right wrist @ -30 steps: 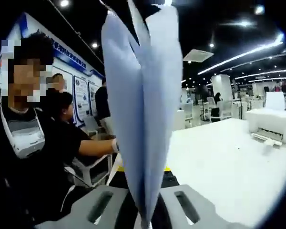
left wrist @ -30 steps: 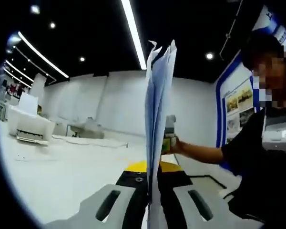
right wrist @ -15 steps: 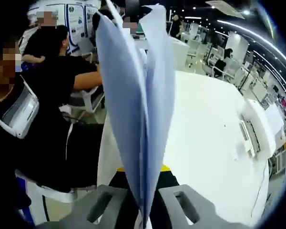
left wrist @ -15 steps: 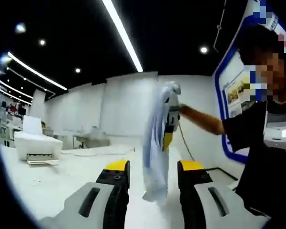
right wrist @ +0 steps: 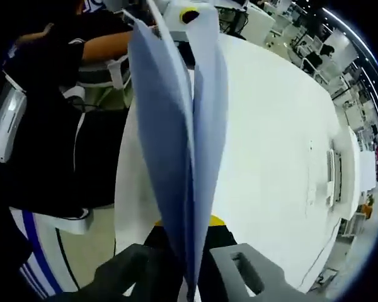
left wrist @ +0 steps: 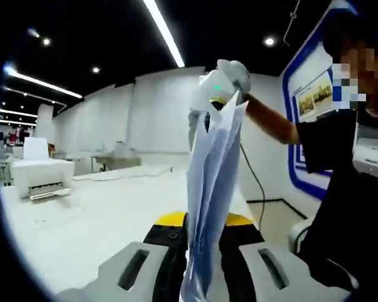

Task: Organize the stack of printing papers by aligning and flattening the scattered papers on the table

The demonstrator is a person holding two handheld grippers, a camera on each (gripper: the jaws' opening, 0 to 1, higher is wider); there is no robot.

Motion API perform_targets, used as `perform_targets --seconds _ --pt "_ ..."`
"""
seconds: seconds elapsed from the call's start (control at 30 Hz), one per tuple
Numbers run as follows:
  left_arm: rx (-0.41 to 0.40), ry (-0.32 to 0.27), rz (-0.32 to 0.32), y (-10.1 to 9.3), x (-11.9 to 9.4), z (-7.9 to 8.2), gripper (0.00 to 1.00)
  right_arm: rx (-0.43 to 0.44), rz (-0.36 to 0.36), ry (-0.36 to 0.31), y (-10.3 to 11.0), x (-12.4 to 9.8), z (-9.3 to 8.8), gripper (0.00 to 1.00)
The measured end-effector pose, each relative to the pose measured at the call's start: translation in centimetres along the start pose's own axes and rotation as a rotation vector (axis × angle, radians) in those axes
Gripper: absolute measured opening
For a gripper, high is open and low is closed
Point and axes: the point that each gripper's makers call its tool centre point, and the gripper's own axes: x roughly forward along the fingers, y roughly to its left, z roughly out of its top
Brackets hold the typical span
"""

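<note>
White table (right wrist: pixel 271 163) spreads beneath while both the left gripper (left wrist: pixel 198 251) and right gripper (right wrist: pixel 189 264) pinch the papers (left wrist: pixel 211 182) upright at centre frame, likely mid-squaring, so lowering and tapping their edges comes next.

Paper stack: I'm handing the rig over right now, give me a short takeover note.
Left tool: shut on the paper stack, gripping its lower edge, sheets fanned out above.
Right tool: shut on the same paper stack, at the opposite end; it also shows at the stack's top in the left gripper view.
The stack is held edge-up in the air over the white table.
Done: sheets gathered.
Left: square the edges, lay the stack flat.
</note>
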Motion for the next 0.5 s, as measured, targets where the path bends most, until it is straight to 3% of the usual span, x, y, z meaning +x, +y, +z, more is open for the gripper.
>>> perform_targets --seconds 0.07,0.17,0.23,0.3,0.4,0.5 --pt "0.001 -0.002 -0.009 -0.2 0.0 -0.1 0.09 -0.005 0.000 0.003 0.0 0.1 -0.1 0.00" --pt "0.035 0.003 -0.013 -0.4 0.0 -0.3 0.06 -0.045 -0.017 -0.012 -0.4 0.3 -0.1 0.00" --pt "0.031 -0.007 -0.003 0.0 -0.3 -0.2 0.06 -0.058 -0.037 -0.051 -0.7 0.3 0.2 0.00" --pt "0.016 -0.027 -0.010 0.1 -0.6 -0.2 0.06 -0.029 -0.035 -0.143 -0.6 0.0 0.5 0.01" --pt "0.000 -0.047 -0.017 -0.1 -0.9 -0.2 0.06 0.052 -0.055 -0.199 -1.0 -0.7 -0.3 0.17" --pt "-0.003 -0.059 -0.016 -0.1 -1.2 -0.3 0.05 0.021 -0.131 -0.261 -2.2 -1.7 -2.1 0.28"
